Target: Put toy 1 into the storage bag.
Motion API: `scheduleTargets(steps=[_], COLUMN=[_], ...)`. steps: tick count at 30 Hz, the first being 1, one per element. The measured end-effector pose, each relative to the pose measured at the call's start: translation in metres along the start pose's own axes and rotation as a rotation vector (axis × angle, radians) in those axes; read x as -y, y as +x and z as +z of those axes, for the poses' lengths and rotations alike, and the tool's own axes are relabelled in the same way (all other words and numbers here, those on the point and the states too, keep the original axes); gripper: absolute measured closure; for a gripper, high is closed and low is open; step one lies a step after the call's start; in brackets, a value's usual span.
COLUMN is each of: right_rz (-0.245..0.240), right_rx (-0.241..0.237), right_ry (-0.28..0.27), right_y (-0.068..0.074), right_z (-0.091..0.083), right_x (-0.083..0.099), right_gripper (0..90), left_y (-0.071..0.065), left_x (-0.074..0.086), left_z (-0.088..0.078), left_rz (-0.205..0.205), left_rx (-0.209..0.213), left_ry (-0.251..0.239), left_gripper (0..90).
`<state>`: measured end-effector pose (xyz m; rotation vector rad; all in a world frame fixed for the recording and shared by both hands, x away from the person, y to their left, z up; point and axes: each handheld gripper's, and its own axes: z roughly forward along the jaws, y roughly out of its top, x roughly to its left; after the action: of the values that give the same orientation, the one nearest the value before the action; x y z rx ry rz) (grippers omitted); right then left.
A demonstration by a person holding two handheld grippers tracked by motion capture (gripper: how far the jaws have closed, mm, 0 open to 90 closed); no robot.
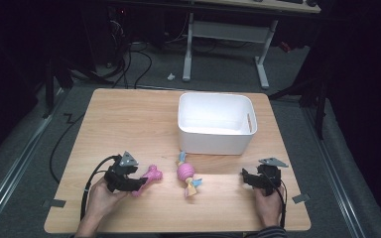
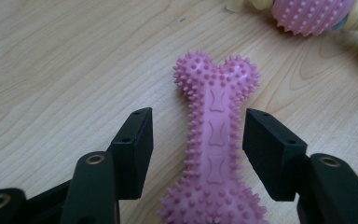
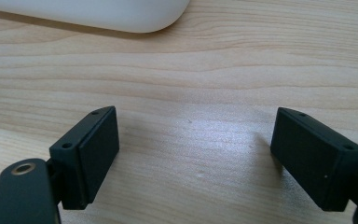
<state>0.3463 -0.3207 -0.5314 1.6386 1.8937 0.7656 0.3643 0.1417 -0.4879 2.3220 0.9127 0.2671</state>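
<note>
Wooden table (image 1: 129,119), pink spiked bone (image 2: 214,140) between the left gripper (image 2: 198,140)'s parted, untouching pads.

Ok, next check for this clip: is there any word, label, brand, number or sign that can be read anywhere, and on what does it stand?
None can be read.
Pink spiky rubber bone toy: three raised bone shapes along its shaft, no letters.
White plastic bin: plain walls, no label visible.
Pink knobbly ball toy with pastel ends: no print visible.
Light wooden table: wood grain and no writing.
Grey tape pieces at the table's edges: blank as far as can be told.
</note>
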Motion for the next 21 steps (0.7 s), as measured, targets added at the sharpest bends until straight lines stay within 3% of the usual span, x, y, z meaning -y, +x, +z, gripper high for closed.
scheduleTargets(steps=[12,21], right_rz=[-0.001,-0.001], right_rx=[-0.001,-0.001], right_ry=[0.000,0.000], right_y=[0.000,0.000], right_z=[0.000,0.000], right_x=[0.000,0.000], right_gripper=[15.2,15.2], left_y=[-0.007,-0.007], left_x=[-0.013,-0.014], left_z=[0.017,0.024], left_rz=[0.047,0.049], left_rx=[-0.010,-0.005], left_ry=[0.095,0.139], left_gripper=[44.2,47.5])
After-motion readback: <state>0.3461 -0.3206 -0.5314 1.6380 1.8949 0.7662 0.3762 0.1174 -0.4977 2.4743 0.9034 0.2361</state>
